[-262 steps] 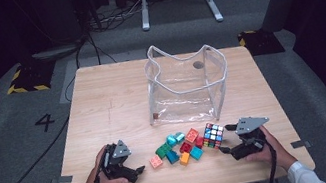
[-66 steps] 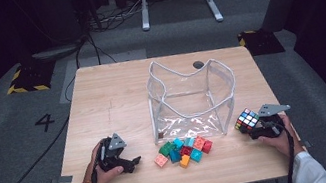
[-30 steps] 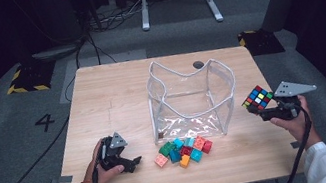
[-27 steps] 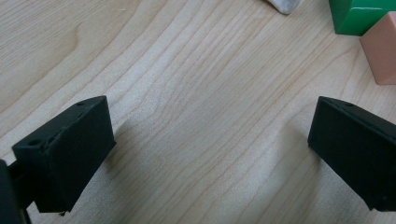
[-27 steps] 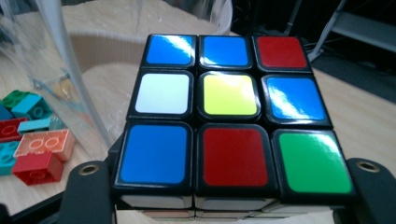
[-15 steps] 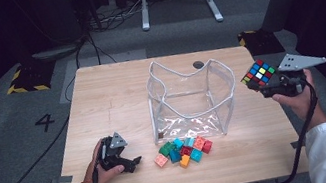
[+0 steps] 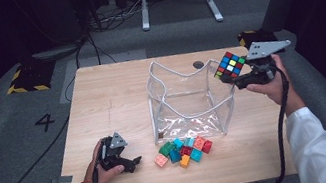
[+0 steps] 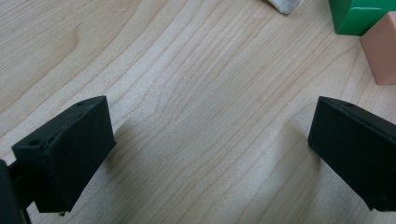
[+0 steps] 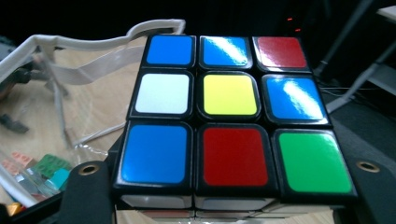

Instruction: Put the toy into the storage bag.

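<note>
From above we see the right gripper lifted off the worktop, level with the right-hand rim of the clear bag. Its jaws are clamped on the puzzle cube, which hangs in the air just beside that rim, outside the bag. The right gripper view brings the cube up close: we read its top face as blue, blue, red, then white, yellow, blue, then blue, red, green, with a black jaw pressed on either side of the cube's lower edge. Behind the cube we make out the bag's white rim, and the toy bricks showing through the clear wall.

The high view places those bricks in a small heap on the worktop, just in front of the bag. The left gripper rests on the worktop to the left of the heap, near the bag's front left corner. The left gripper view shows what the high one cannot: its jaws stand wide apart over bare wood, nothing between them, with a green brick and a salmon brick beyond the right-hand jaw.
</note>
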A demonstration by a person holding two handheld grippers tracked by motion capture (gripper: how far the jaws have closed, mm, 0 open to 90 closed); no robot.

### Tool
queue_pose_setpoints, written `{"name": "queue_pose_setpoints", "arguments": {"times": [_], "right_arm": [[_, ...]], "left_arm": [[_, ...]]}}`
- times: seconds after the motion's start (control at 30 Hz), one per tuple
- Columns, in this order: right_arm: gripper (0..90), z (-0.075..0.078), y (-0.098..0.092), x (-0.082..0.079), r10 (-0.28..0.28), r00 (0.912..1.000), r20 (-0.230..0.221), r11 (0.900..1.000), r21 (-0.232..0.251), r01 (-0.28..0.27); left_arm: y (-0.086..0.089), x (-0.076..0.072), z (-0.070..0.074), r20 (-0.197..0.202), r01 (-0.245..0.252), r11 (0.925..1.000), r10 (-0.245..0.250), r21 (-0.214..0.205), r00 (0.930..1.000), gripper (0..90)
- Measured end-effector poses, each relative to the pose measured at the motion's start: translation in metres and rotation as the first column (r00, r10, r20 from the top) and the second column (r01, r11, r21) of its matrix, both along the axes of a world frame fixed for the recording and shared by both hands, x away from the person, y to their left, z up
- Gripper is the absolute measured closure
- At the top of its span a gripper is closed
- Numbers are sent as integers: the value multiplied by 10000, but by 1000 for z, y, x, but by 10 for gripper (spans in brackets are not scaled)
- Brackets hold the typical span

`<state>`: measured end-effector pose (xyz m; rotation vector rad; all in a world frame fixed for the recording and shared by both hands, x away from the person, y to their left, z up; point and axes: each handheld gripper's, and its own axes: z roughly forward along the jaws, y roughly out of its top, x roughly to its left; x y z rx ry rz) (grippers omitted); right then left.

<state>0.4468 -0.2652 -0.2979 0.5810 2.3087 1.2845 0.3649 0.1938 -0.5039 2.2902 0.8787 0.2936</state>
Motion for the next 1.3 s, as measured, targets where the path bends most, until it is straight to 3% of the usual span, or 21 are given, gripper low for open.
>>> {"name": "queue_pose_setpoints", "arguments": {"times": [0.03, 0.23, 0.3, 0.33, 0.43, 0.47, 0.57, 0.6, 0.63, 0.73, 0.83, 0.9, 0.93, 0.97, 1.0, 1.07, 1.17, 1.23, 1.3], "right_arm": [[335, 0, 10, 5, 284, 9996, -79, 9991, -323, -286], [335, -5, 31, 19, 988, 9943, -403, 9921, -739, -1016], [334, -12, 42, 26, 1238, 9899, -689, 9813, -1399, -1324], [334, -12, 42, 26, 1238, 9899, -689, 9813, -1399, -1324], [335, -19, 53, 35, 1207, 9851, -1226, 9653, -2170, -1453], [335, -19, 53, 35, 1207, 9851, -1226, 9653, -2170, -1453], [334, -24, 58, 41, 1069, 9797, -1693, 9438, -2928, -1536], [334, -28, 60, 45, 1038, 9721, -2104, 9245, -3401, -1723], [334, -28, 60, 45, 1038, 9721, -2104, 9245, -3401, -1723], [334, -32, 60, 47, 912, 9620, -2572, 9079, -3754, -1865], [334, -34, 60, 52, 585, 9574, -2829, 8853, -4285, -1807], [334, -38, 64, 54, 335, 9503, -3096, 8459, -4975, -1919], [334, -38, 64, 54, 335, 9503, -3096, 8459, -4975, -1919], [334, -40, 65, 55, 218, 9476, -3188, 8363, -5135, -1920], [334, -42, 66, 56, 59, 9410, -3385, 8233, -5325, -1967], [334, -44, 69, 56, -213, 9394, -3421, 7901, -5815, -1939], [334, -45, 71, 56, -414, 9389, -3416, 7673, -6127, -1891], [333, -45, 74, 52, -1120, 9231, -3680, 7575, -6329, -1604], [331, -45, 74, 51, -1001, 9292, -3557, 7619, -6280, -1583]], "left_arm": [[0, 0, 0, 0, -3, 10000, 3, 0, 10000, 3], [0, 0, 0, 0, -3, 10000, 3, -9, 10000, 3], [0, 0, 0, -1, -4, 10000, 4, -6, 10000, 3], [0, 0, 0, -2, -5, 10000, 5, -13, 10000, 3], [0, 0, 0, 1, -17, 10000, 17, -26, 10000, 3], [0, 0, 0, -1, -5, 10000, 5, -8, 10000, 3], [0, 0, 0, 2, 1, 10000, -1, -2, 10000, 3], [0, 0, 0, -2, -4, 10000, 4, -5, 10000, 3], [0, 0, 0, 1, 2, 10000, -2, -3, 10000, 3], [0, 0, 0, -2, -2, 10000, 2, -3, 10000, 4], [0, 0, 0, -3, -3, 10000, 3, -3, 10000, 3], [0, 0, 0, -1, -14, 10000, 14, -21, 10000, 3], [0, 0, 0, -3, -2, 10000, 2, -1, 10000, 3], [0, 0, 0, -46, -28, 10000, 28, -33, 10000, 3], [0, 0, 0, -46, -20, 10000, 19, -39, 10000, 2], [-1, 0, 0, -50, -41, 10000, 41, -59, 10000, 1], [-1, 0, 0, -36, -47, 10000, 47, -45, 10000, 1], [-1, 0, 0, -61, -27, 10000, 27, -56, 10000, 1], [-1, 0, 0, -30, -45, 10000, 45, -43, 10000, 1]]}}
